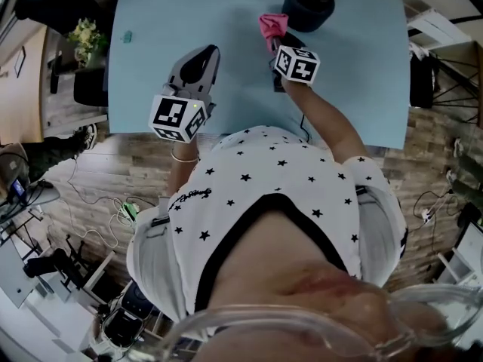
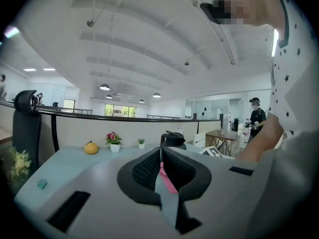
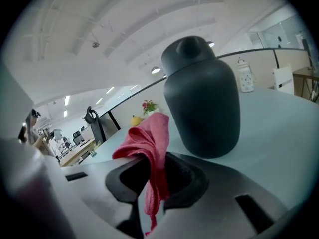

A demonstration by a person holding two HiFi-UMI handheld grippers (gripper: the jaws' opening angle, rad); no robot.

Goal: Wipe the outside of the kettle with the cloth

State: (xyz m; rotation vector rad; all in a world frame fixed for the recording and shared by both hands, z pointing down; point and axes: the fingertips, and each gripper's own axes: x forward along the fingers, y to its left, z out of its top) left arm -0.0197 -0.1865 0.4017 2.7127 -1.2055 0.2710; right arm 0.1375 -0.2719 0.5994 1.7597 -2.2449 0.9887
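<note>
- Pinching the pink cloth (image 3: 149, 143) between its fingers, the right gripper (image 3: 154, 169) holds it just beside the dark kettle (image 3: 202, 98) at the worktop's (image 1: 189, 13) far edge.
- Left gripper (image 2: 160, 159): fingers pressed together, empty.
- Head view cuts off part of the kettle.

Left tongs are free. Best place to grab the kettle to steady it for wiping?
Probably the lid knob, coming straight down from above. The kettle stands upright and its rounded body looks too wide for the tongs; the knob is the only narrow part. This leaves its sides free for the cloth in the right tongs.
</note>
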